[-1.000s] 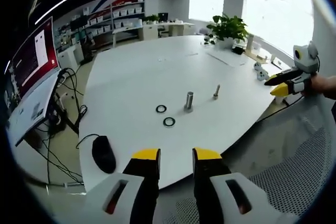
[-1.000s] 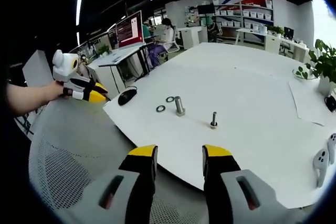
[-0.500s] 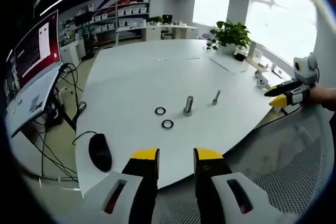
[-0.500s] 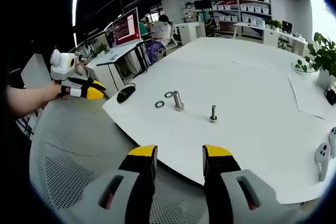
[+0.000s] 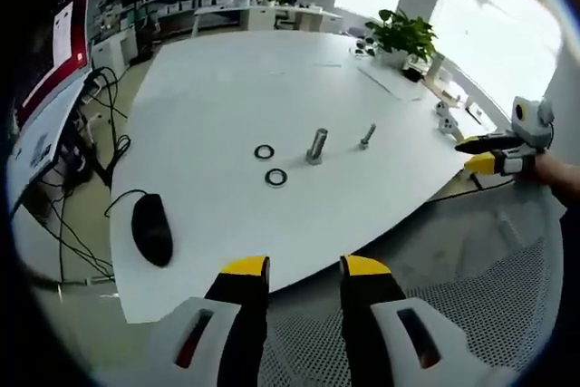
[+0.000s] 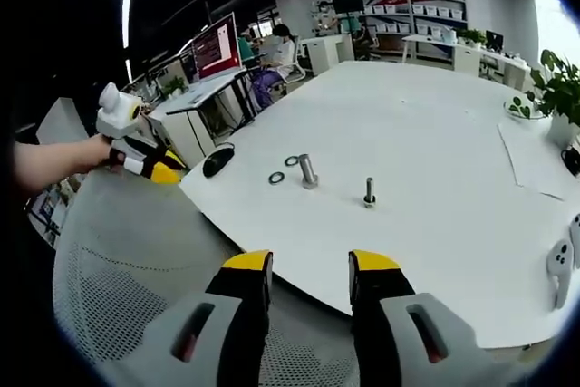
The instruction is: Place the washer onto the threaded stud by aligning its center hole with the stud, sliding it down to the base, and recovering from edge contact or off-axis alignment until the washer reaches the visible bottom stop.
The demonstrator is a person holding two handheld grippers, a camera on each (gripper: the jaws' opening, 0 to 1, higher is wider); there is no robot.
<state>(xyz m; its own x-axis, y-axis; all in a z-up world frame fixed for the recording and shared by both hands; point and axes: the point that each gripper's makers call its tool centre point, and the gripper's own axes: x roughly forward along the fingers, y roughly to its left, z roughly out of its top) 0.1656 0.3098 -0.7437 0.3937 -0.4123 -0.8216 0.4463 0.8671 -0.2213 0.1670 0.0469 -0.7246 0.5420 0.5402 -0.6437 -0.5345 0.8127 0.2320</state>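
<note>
Here we hold our left gripper (image 5: 303, 269) and right gripper (image 6: 311, 267) parted and empty, back over the grey mesh chair (image 6: 127, 260), since nothing is picked yet. Two dark flat ring washers (image 5: 275, 177) lie on the white table (image 5: 236, 88) just beside the thick grey upright stud (image 5: 316, 146); a slimmer threaded bolt (image 5: 367, 137) stands near.
</note>
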